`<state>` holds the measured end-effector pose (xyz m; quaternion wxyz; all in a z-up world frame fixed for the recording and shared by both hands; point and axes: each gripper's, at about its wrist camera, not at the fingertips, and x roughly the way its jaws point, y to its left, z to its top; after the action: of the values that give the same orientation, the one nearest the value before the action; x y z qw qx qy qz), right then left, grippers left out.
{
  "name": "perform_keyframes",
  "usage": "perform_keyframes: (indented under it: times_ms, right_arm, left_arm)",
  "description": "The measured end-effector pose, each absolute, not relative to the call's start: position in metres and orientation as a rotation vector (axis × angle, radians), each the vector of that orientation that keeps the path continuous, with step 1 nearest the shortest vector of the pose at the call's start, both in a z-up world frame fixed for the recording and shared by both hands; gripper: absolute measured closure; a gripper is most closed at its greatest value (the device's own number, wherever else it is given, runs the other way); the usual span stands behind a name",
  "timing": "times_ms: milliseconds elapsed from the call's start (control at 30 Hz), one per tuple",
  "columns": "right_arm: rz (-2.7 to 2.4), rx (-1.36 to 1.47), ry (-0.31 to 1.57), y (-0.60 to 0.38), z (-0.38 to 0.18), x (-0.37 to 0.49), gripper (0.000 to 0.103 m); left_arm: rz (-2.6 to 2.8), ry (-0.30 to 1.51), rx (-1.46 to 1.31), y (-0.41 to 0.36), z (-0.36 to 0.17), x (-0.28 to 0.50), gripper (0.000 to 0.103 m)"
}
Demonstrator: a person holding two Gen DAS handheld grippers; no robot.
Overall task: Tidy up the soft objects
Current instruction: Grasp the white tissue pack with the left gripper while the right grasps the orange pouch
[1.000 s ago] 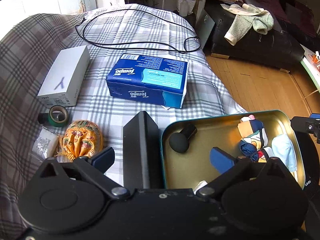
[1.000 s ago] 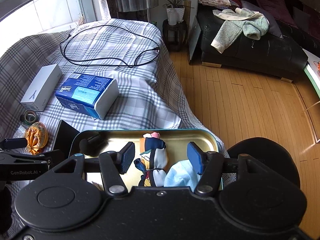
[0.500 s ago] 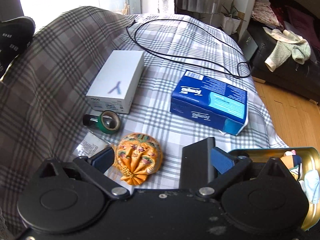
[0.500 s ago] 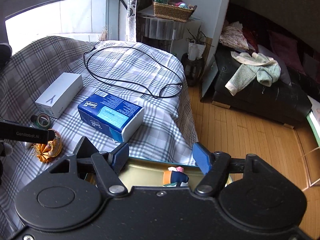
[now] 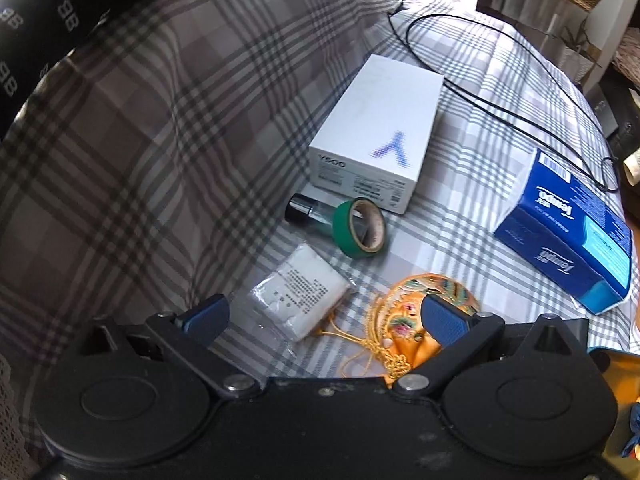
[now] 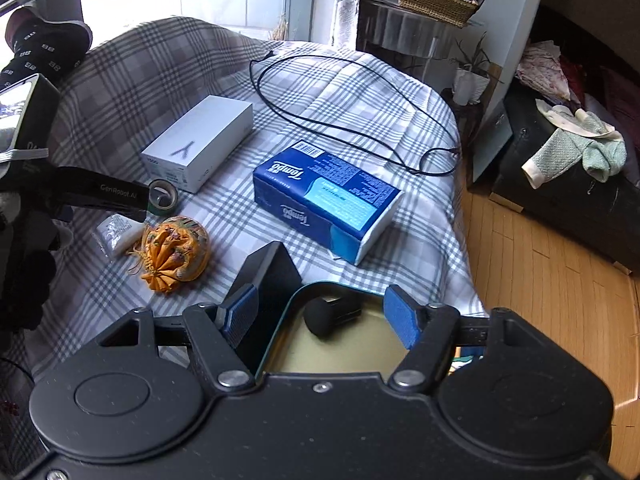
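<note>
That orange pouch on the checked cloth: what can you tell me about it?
The orange pouch is a soft, round fabric bag, gathered into pleats, with floral embroidery and a gold cord at its neck. It lies on the plaid cloth beside a small white packet, near the green tape roll. Nothing grips it; the left gripper hovers open above it.

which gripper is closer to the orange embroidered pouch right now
Left. The left gripper hangs open right over the orange embroidered pouch, one finger in front of it. The right gripper is open over the tin, off to the pouch's side.
</note>
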<state>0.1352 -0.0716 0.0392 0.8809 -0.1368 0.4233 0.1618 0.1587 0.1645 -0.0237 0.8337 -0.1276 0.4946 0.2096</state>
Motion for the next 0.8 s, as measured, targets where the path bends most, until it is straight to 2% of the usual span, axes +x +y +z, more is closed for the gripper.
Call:
perform_keyframes:
  times_ms: [133,800]
  right_arm:
    - [0.391,-0.291,0.89,-0.056,0.031,0.132,0.041]
    - [0.536,-0.407,0.899,0.011,0.003,0.139,0.041]
  left_arm:
    - [0.476,1.063,-0.265,0.175,-0.038,0.17,0.001]
    - [0.471,1.176,-0.345,0.194,-0.098,0.206,0.001]
